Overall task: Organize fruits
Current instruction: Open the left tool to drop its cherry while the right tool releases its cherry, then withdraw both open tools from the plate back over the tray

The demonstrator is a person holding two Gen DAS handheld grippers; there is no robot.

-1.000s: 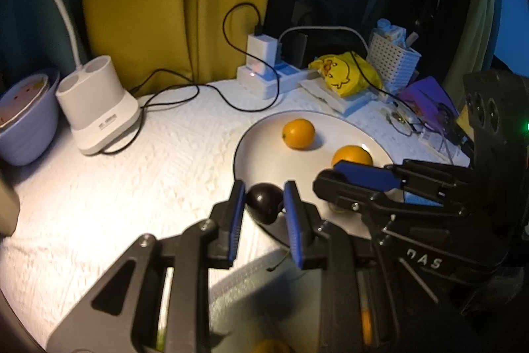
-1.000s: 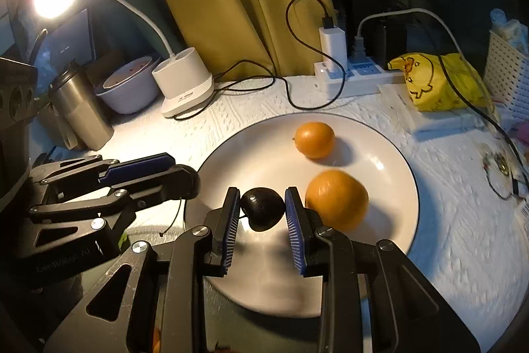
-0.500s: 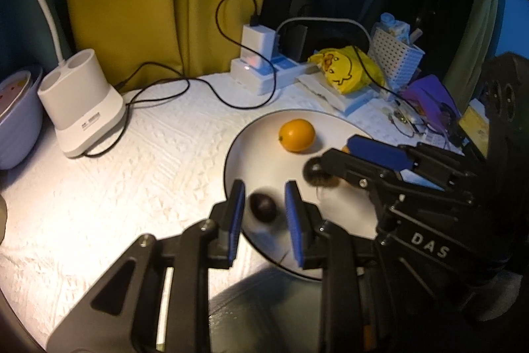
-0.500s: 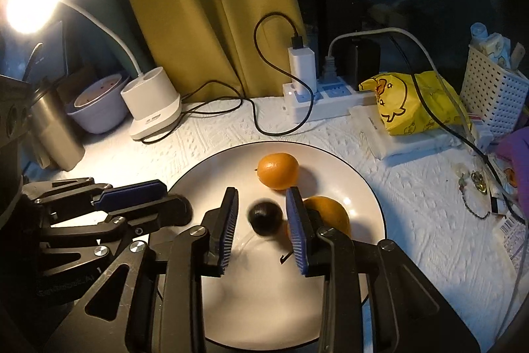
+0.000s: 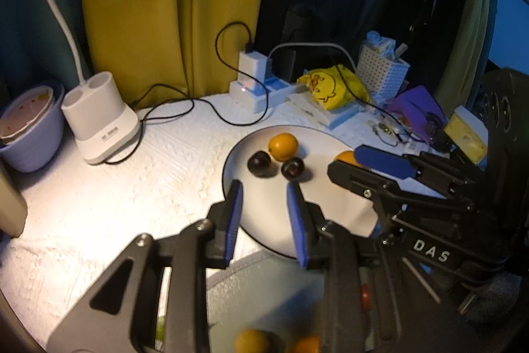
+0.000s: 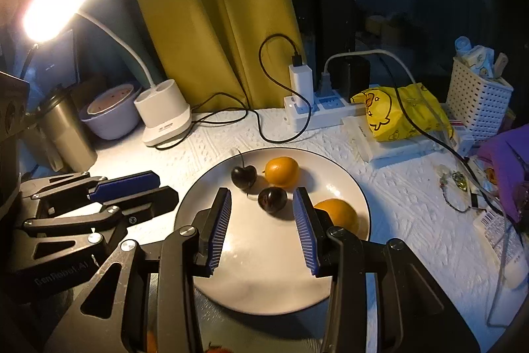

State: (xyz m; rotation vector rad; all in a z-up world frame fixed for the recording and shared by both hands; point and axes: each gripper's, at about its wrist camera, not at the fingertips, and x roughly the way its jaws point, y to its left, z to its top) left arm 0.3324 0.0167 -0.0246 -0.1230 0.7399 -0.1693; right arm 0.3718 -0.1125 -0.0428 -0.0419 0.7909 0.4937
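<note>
A white plate (image 5: 231, 167) (image 6: 360, 187) holds two dark cherries (image 5: 259, 163) (image 5: 292, 167) next to a small orange (image 5: 283, 146); a second orange (image 6: 337, 214) lies further right. My left gripper (image 5: 264, 191) hovers above the plate's near edge, jaws opening a little, with nothing between its pads. My right gripper (image 6: 262, 195) hangs over the plate, jaws opening wider. One cherry (image 6: 272, 200) lies on the plate below its tips, untouched; the other cherry (image 6: 244, 176) has its stem up. Each gripper shows in the other's view (image 5: 383, 159) (image 6: 132, 184).
At the back stand a lamp base (image 5: 102, 118), a purple bowl (image 5: 29, 128), a power strip (image 5: 254, 91) with cables, a yellow duck bag (image 5: 330, 86) and a white basket (image 5: 380, 68). A steel tumbler (image 6: 66, 134) is at the left. Blurred oranges (image 5: 251, 341) lie under the grippers.
Both grippers have let go of their cherries, which now rest on the plate. Both have drawn back and up, and the right jaws have spread wider.
</note>
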